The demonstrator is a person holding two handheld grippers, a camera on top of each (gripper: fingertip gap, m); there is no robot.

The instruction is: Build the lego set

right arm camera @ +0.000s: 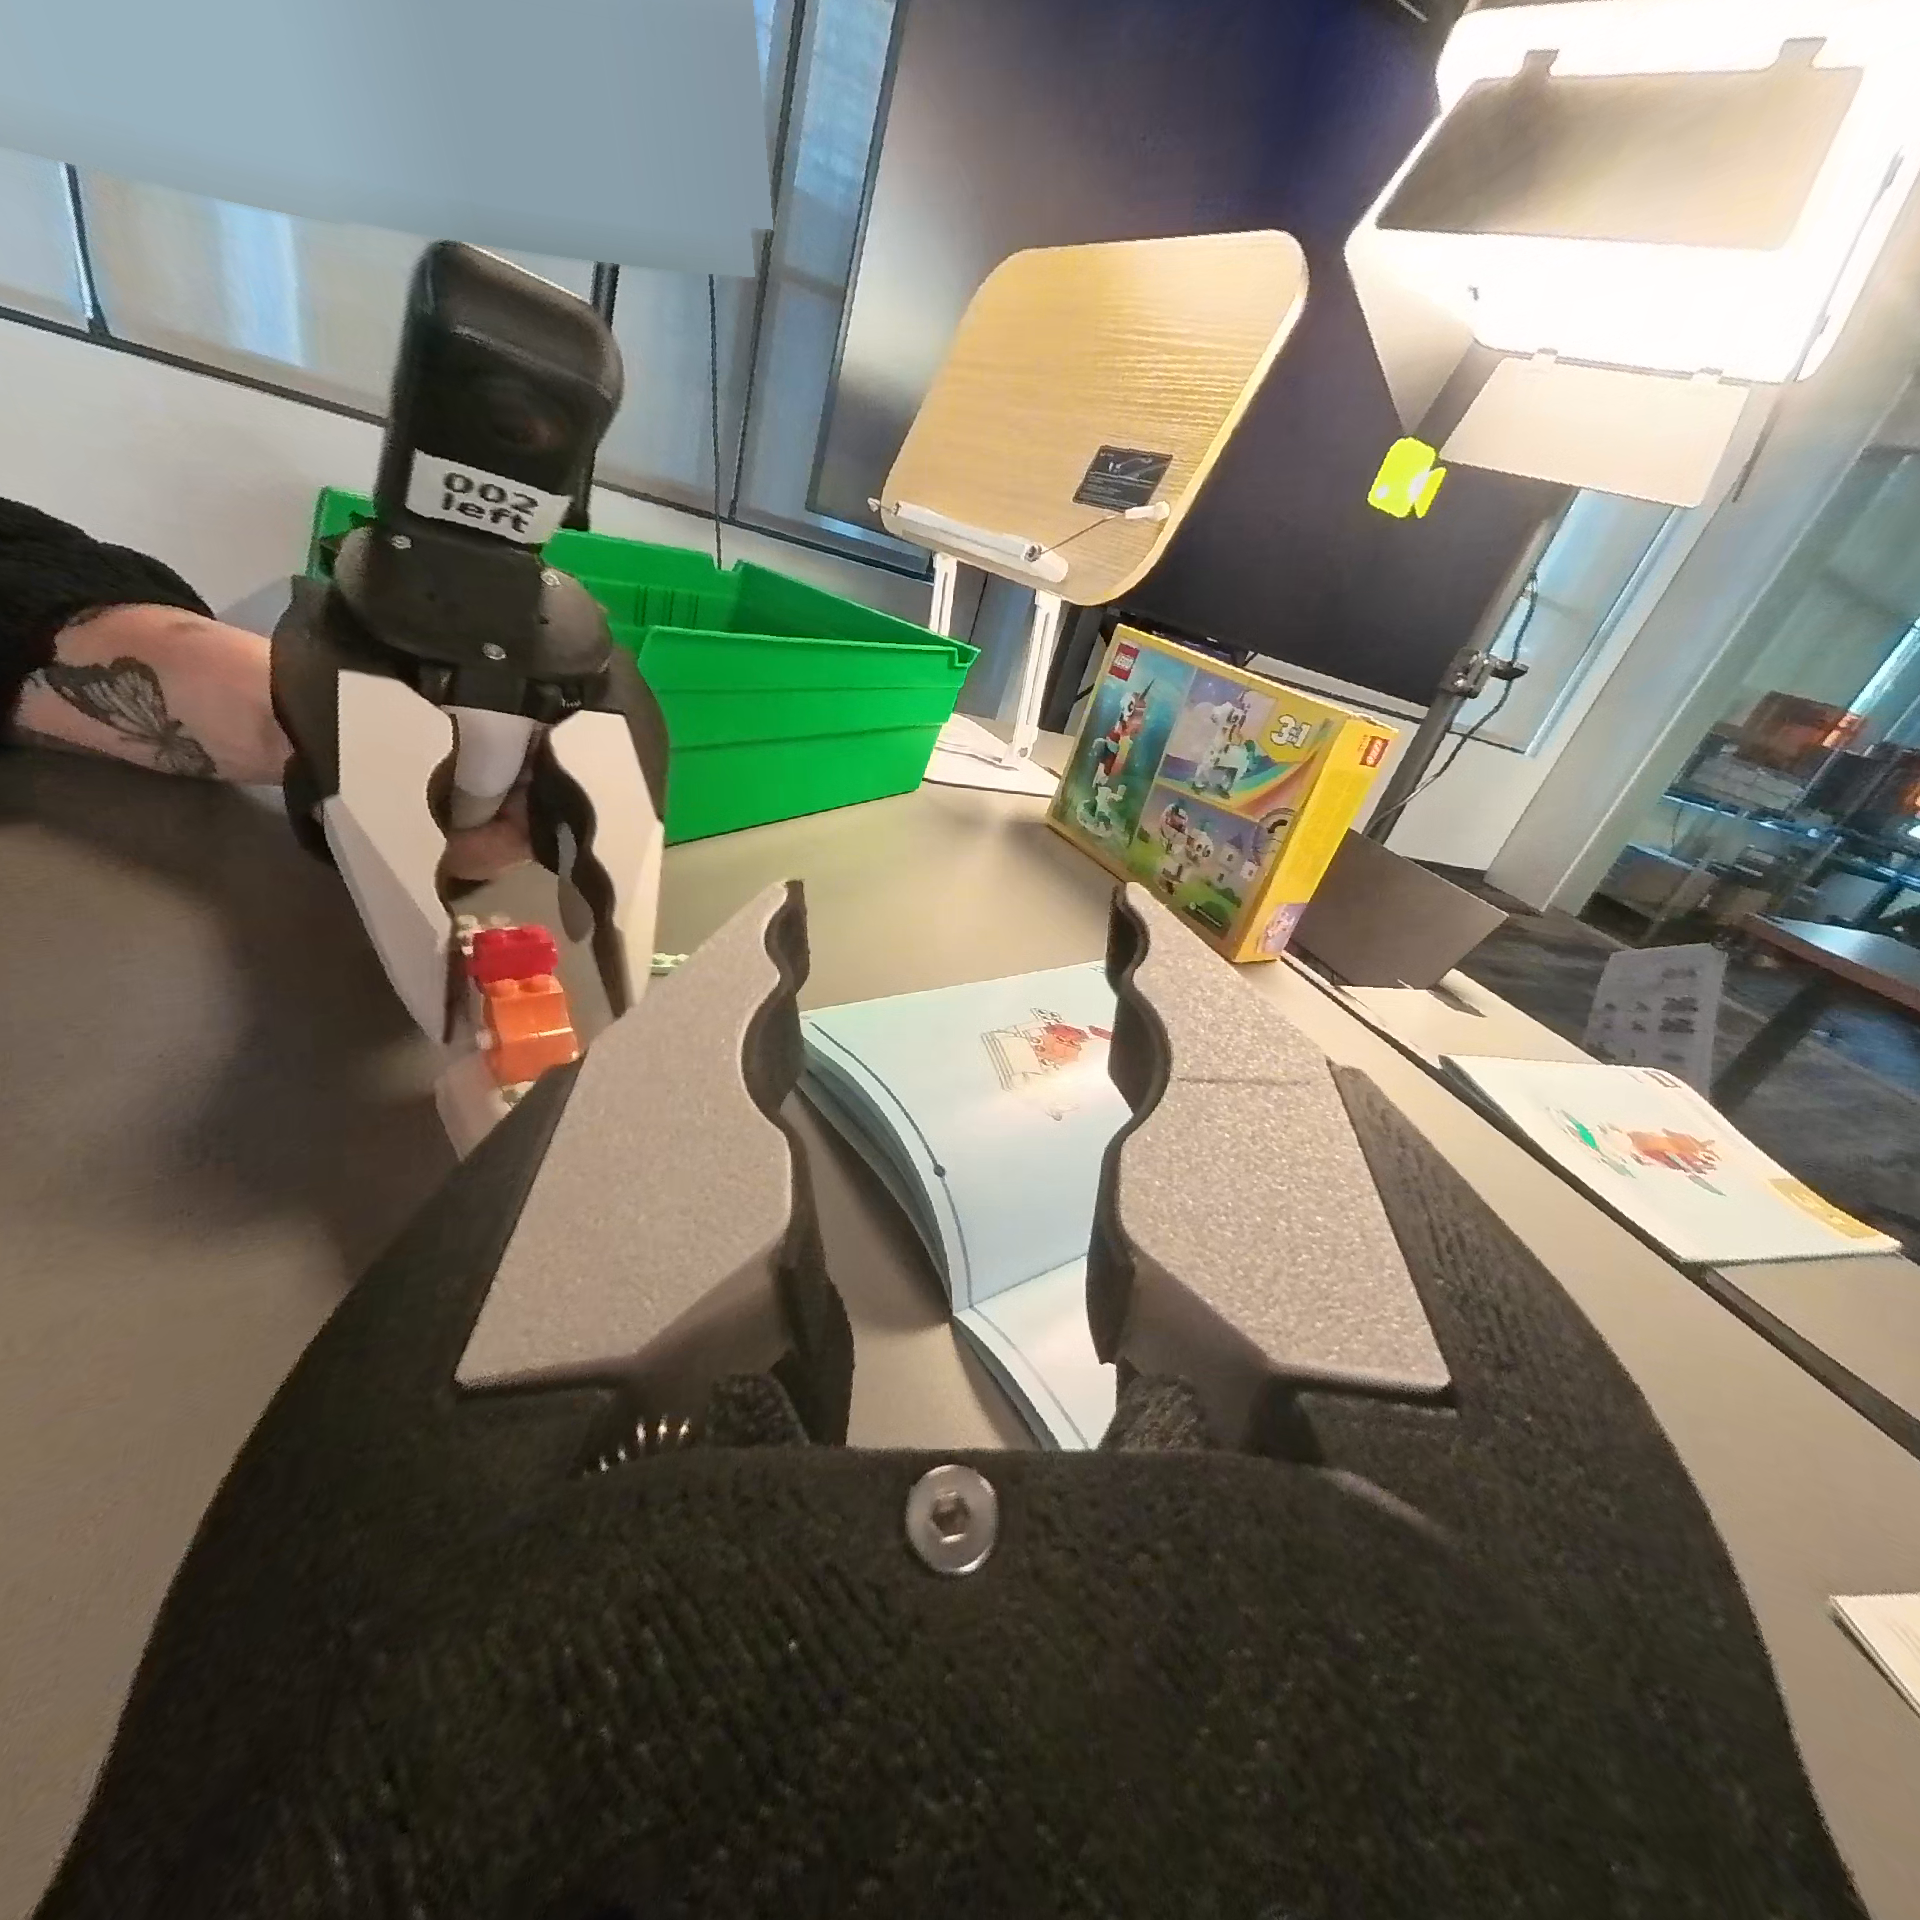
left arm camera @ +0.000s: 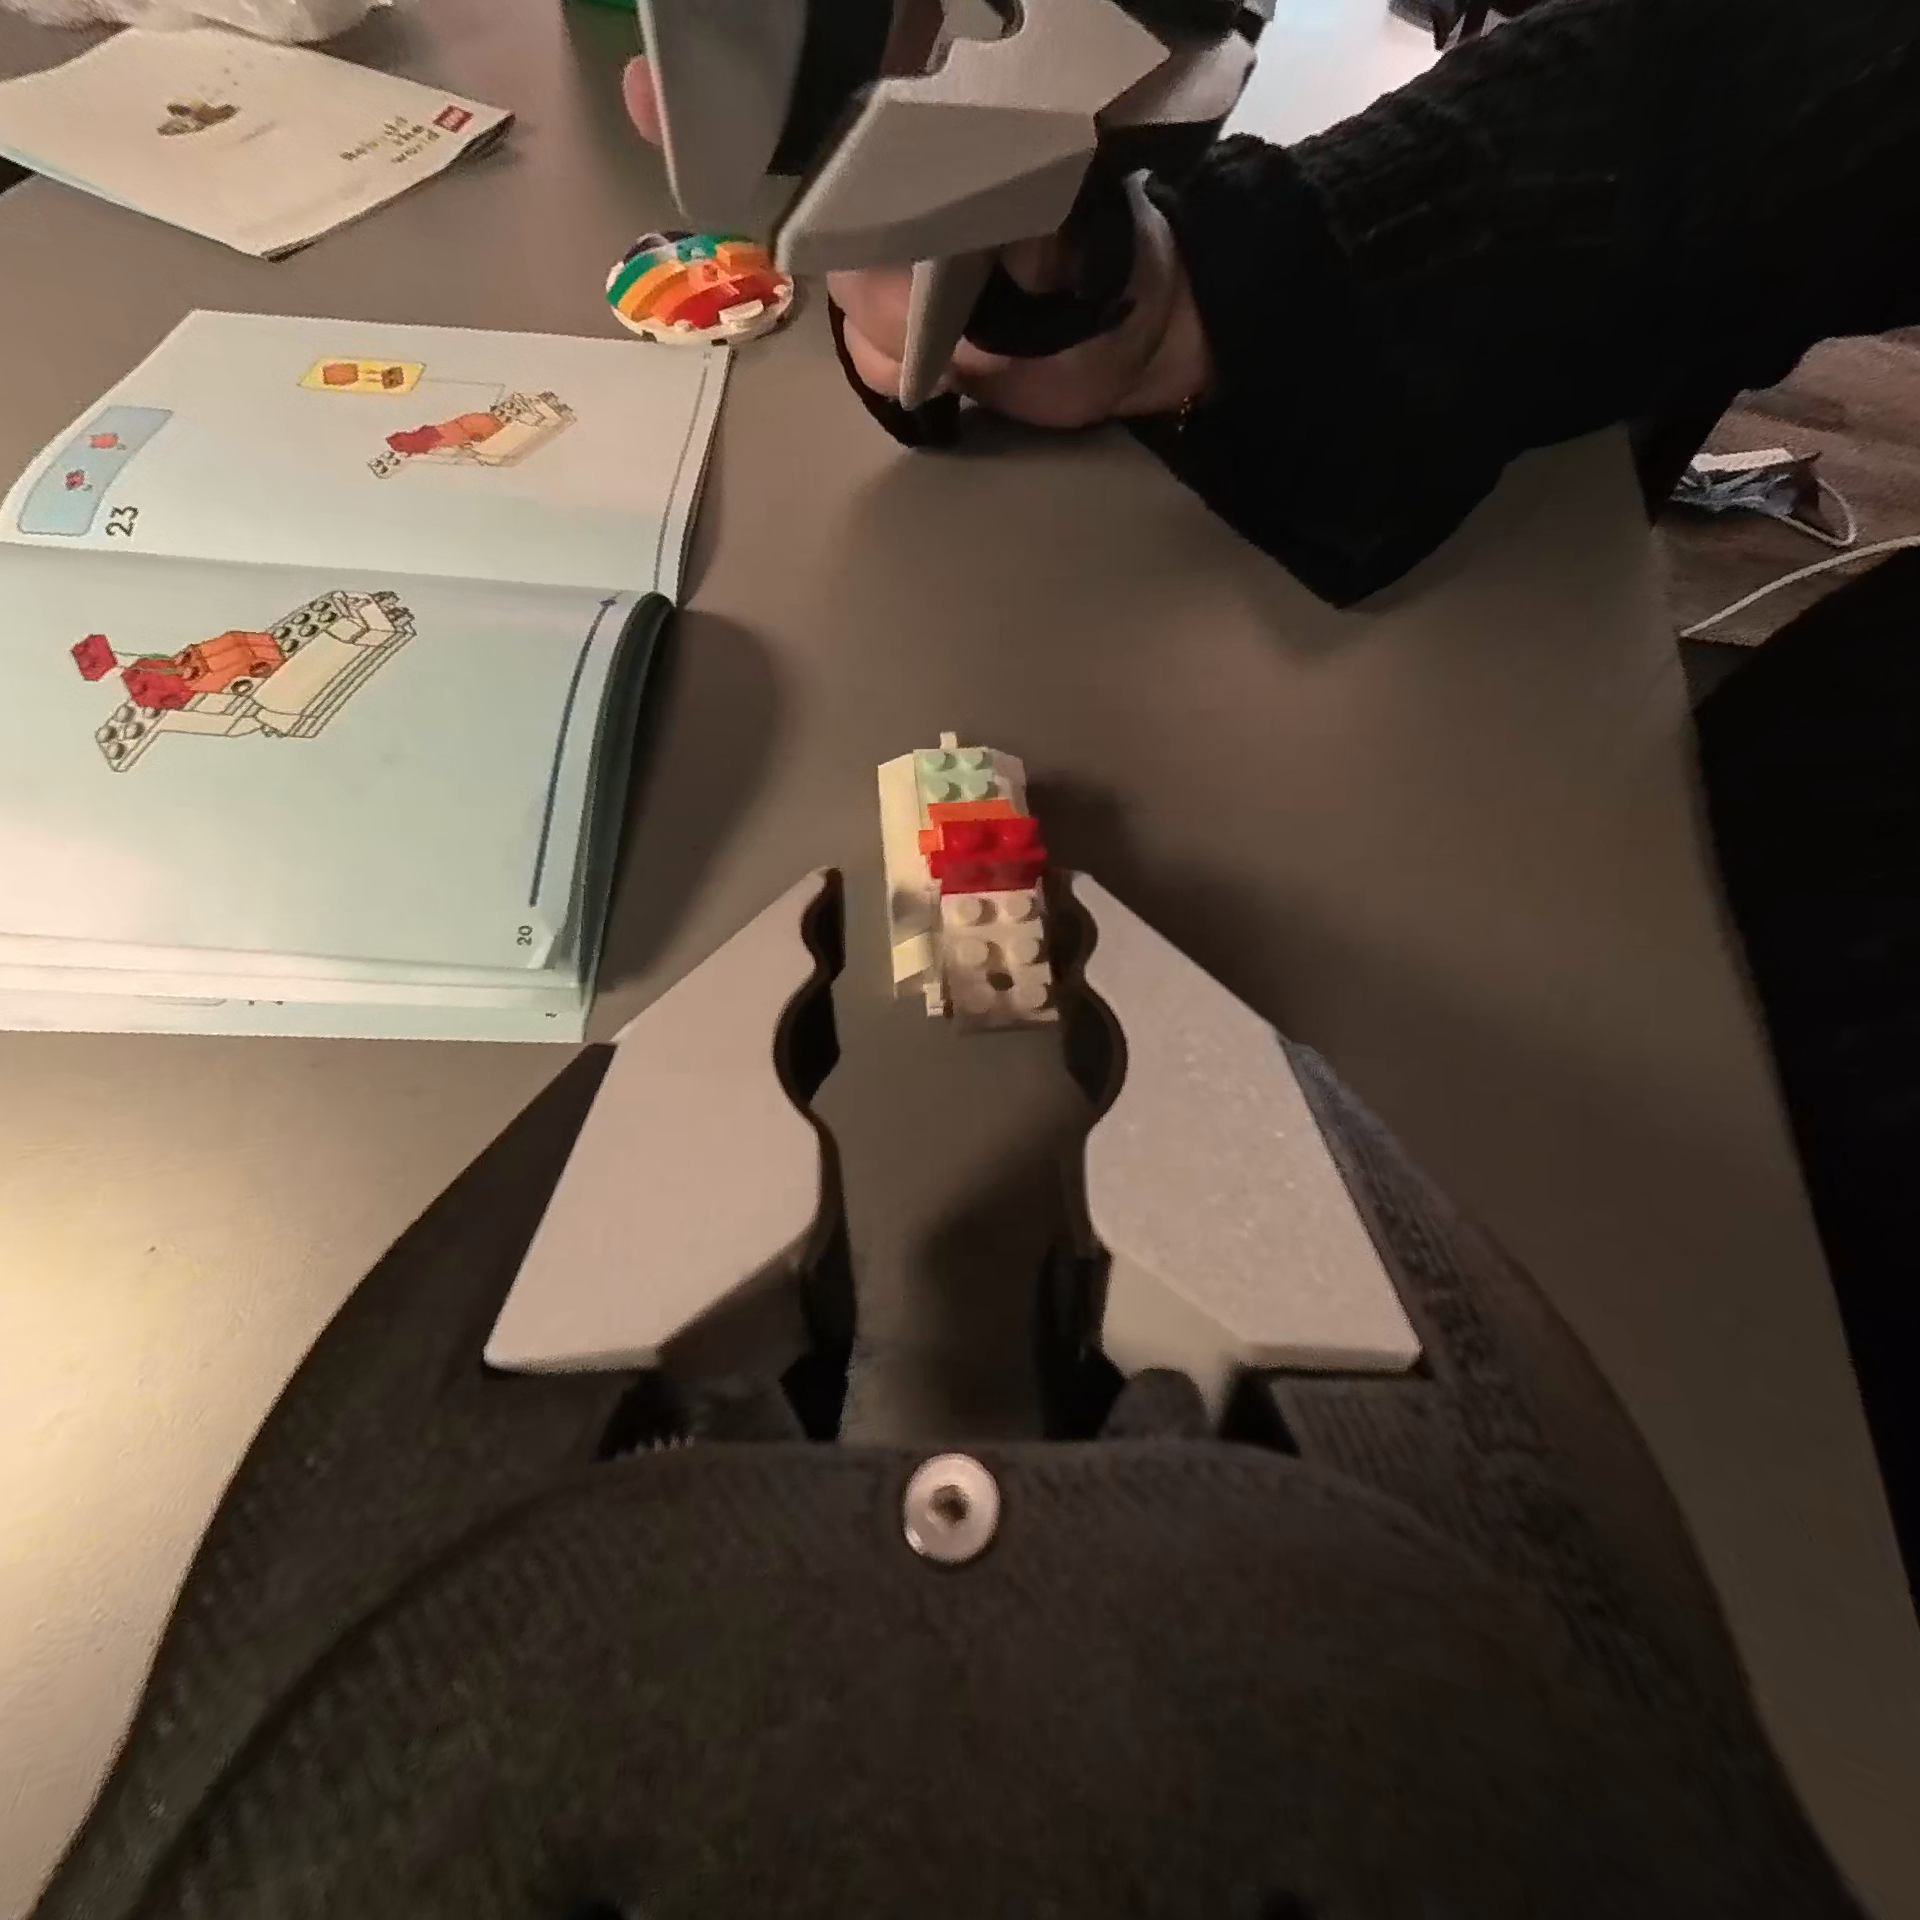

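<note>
Studded plastic lego model (left arm camera: 971, 883) between wavy foam-like fingers (left arm camera: 717, 1049).

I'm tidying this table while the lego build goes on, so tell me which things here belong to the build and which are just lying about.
Belongs to the build:
- half-built model, between the open left gripper fingers
- open instruction booklet
- round rainbow piece
- right gripper, open and empty

Just lying about:
- green bins
- yellow set box
- wooden book stand
- closed booklet
</note>
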